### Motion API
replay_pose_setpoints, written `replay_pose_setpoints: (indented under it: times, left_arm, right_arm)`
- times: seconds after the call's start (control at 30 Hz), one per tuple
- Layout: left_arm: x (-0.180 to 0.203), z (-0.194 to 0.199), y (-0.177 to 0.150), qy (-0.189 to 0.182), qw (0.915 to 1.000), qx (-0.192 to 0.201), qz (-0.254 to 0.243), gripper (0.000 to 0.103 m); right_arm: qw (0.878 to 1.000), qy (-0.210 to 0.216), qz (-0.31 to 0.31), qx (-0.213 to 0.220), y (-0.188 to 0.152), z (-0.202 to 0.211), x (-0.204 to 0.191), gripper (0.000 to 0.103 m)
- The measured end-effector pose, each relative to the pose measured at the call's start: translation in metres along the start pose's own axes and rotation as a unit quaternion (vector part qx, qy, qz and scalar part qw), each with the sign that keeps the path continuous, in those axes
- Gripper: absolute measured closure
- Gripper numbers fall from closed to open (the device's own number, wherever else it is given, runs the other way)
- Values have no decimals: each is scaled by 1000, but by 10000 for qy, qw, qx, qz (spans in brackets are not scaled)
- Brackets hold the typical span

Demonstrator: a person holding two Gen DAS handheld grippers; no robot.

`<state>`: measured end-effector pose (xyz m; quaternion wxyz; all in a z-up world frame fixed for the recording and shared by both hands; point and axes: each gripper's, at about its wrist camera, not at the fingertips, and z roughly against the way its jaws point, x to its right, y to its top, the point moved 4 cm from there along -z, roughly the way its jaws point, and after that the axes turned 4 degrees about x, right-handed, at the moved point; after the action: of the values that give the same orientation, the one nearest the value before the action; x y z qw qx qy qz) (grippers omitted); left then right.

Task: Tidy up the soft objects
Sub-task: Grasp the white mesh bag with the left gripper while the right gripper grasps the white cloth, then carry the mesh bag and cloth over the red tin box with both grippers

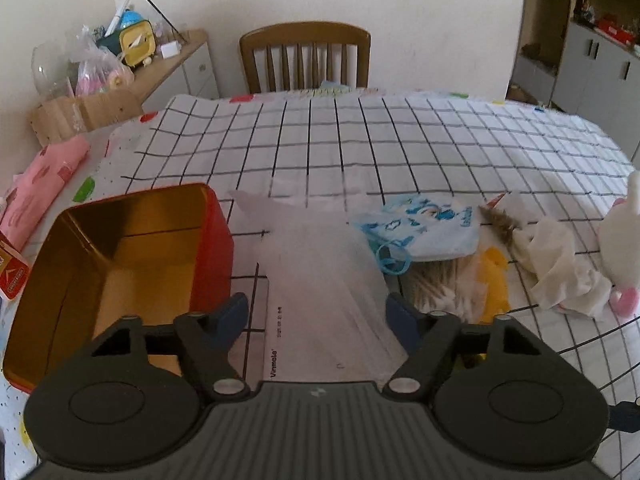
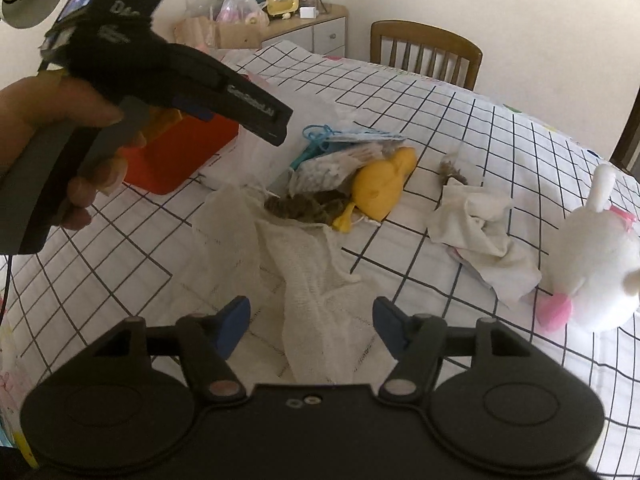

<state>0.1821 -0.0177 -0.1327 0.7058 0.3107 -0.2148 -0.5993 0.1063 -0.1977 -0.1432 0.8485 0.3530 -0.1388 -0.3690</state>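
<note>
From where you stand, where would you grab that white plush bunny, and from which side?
Probably the plush bunny's upright ear. It lies on the checked tablecloth at the right of the pile, with one ear sticking up clear of everything, narrow enough for a gripper. Come from above, fingers either side of the ear. The round body looks too wide to close around.

Red tin (image 1: 120, 264), gold-lined, lid off, empty, lower left of left wrist view. Translucent white plastic packet (image 1: 320, 280), flat, just right of tin, centre frame. Blue-printed pouch (image 1: 424, 228) with blue cord, right of centre, partly atop cotton swab bundle (image 1: 440, 292). White gauze cloth (image 2: 316, 280), rumpled, spread at centre bottom of right wrist view. Yellow soft toy (image 2: 380, 188) lying on side, centre. Crumpled white cloth (image 2: 480, 232), right of centre. White plush rabbit (image 2: 592, 264), pink feet, far right.
</note>
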Motion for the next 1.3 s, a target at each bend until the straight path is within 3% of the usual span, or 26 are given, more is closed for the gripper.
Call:
replay_pose_setpoints:
  times: [0.13,0.33,0.4,0.6,0.8,1.3]
  left_arm:
    - [1,-5,-3,4,9999,-96,36,37]
    - [4,-9,-4,-57,9999,-151,55,55]
    - [4,-11,-4,-144,9996,-206,85,67]
    - [7,-12,-4,-322,9992,-207,151,81]
    - [4,-6,-3,-532,9980,-147,316,90]
    - [-16,31,4,-575,9971,214,450,96]
  right_arm:
    - [9999,24,96,-87,-2,-7,0,42]
    - [9997,57,171,-161,-4,-12,0,53]
    - [9997,41,201,-156,-4,-13,0,56]
    - [9995,-1,292,-153,-4,-13,-1,71]
    - [9997,21,244,-100,-6,-9,-1,98]
    - [9932,253,-796,811,20,54,24,102]
